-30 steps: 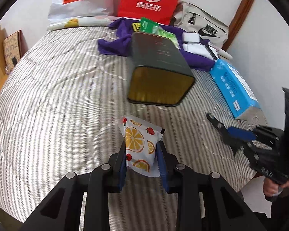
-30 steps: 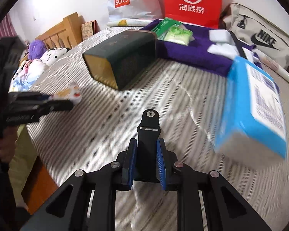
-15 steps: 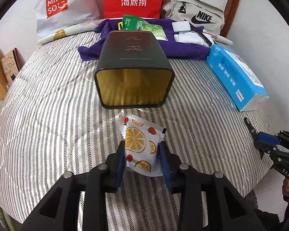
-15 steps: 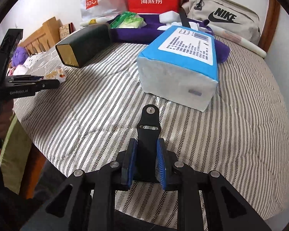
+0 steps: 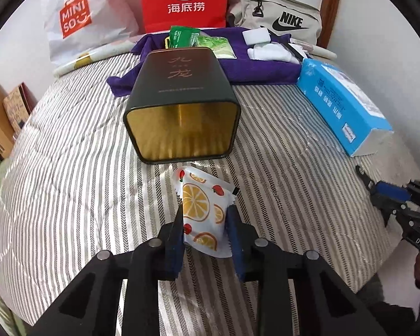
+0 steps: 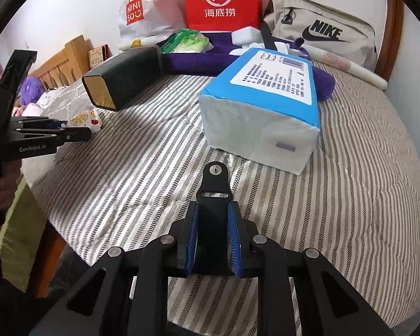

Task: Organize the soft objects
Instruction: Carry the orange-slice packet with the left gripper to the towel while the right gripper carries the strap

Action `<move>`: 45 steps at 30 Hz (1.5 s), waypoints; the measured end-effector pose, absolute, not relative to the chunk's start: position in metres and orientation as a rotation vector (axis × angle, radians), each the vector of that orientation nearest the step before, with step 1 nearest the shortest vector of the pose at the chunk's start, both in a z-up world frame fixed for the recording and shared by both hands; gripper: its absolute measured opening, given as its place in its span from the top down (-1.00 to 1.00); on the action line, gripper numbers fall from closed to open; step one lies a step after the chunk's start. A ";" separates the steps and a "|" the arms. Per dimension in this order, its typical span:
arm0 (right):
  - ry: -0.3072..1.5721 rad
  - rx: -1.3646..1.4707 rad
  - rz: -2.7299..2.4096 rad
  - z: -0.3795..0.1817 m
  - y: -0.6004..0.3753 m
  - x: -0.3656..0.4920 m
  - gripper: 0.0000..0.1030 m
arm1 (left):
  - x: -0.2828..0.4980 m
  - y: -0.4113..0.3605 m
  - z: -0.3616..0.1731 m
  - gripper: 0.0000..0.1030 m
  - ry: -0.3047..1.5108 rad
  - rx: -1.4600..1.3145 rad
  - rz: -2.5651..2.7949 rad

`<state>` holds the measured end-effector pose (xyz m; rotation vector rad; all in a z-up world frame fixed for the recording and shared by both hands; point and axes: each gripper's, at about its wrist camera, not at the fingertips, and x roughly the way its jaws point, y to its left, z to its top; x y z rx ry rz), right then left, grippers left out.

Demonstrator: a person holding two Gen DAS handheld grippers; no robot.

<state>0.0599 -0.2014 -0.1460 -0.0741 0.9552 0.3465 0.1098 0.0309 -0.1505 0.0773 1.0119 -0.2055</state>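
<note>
Left gripper (image 5: pixel 204 218): jaws closing on the orange-print packet (image 5: pixel 203 212), which sits between both pads, held above the striped bed (image 5: pixel 70 168) near its front edge, just in front of the open gold-lined mouth of the dark tin (image 5: pixel 179 95) lying on its side at mid-bed

Right gripper (image 6: pixel 212 224): jaws narrow, clamped on a black strap piece (image 6: pixel 214 193), near the front edge, just before the blue tissue pack (image 6: pixel 266 106)

Purple cloth (image 5: pixel 238 70): along the back edge

tin's far end (image 5: pixel 179 56) hidden (behind its body); tissue-pack print (image 6: pixel 277 78) unreadable
</note>
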 end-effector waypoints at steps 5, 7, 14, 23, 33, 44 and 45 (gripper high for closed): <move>0.929 -0.065 0.368 -0.128 -0.204 0.053 0.59 | 0.100 0.033 -0.136 0.50 0.991 0.050 -0.222; 0.915 -0.068 0.384 -0.119 -0.203 0.050 0.59 | 0.096 0.034 -0.126 0.50 0.978 0.022 -0.244; 0.853 -0.043 0.412 -0.086 -0.204 0.049 0.59 | 0.095 0.039 -0.097 0.50 0.934 -0.005 -0.254; 0.795 -0.024 0.407 -0.055 -0.216 0.072 0.59 | 0.107 0.040 -0.069 0.50 0.892 -0.009 -0.242; 0.749 -0.029 0.396 -0.031 -0.218 0.118 0.59 | 0.133 0.037 -0.051 0.50 0.870 -0.019 -0.243; 0.727 -0.021 0.420 -0.021 -0.212 0.188 0.59 | 0.178 0.038 -0.037 0.50 0.864 -0.034 -0.231; 0.726 -0.022 0.423 -0.021 -0.210 0.197 0.59 | 0.182 0.038 -0.037 0.50 0.863 -0.036 -0.228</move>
